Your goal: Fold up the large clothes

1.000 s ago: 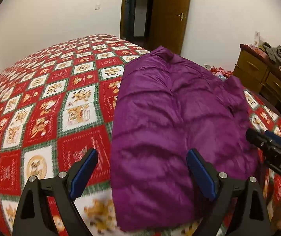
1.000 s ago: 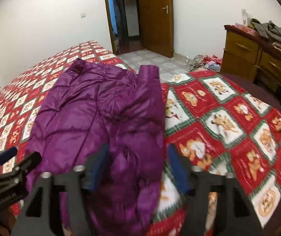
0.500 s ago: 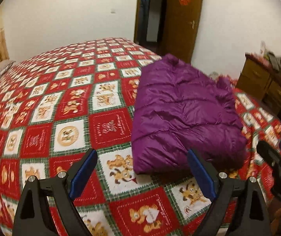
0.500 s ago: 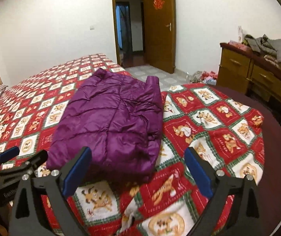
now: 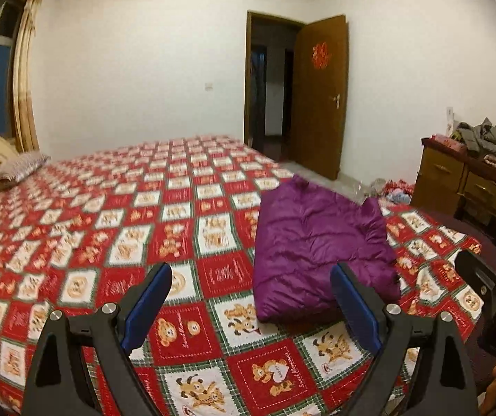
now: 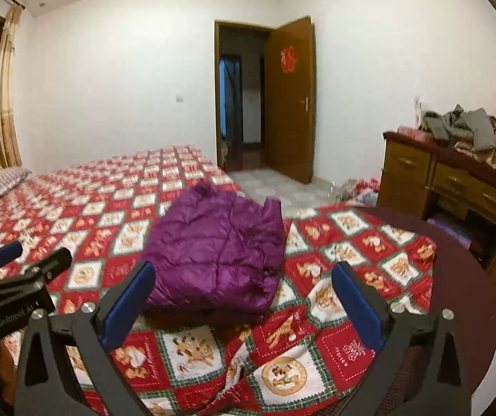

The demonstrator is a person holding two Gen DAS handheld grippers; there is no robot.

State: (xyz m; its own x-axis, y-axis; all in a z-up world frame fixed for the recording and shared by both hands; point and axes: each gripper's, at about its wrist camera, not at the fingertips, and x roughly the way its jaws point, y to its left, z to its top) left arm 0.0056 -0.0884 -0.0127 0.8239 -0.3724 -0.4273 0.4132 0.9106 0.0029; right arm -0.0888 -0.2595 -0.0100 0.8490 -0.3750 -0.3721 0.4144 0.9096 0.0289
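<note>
Evidently finished: I hold left gripper (image 5: 251,298) and right gripper (image 6: 242,293) wide, empty, clear of the folded purple down jacket (image 6: 218,253) lying squared on the bedspread (image 6: 362,242)

light: warm, dim indoor | shadows: soft | blur: slight motion smear | edges: strong fisheye bend, dark corners

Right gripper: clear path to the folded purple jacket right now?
Probably yes. The right gripper is open, and the purple jacket lies just ahead on the bedspread with nothing between.
</note>
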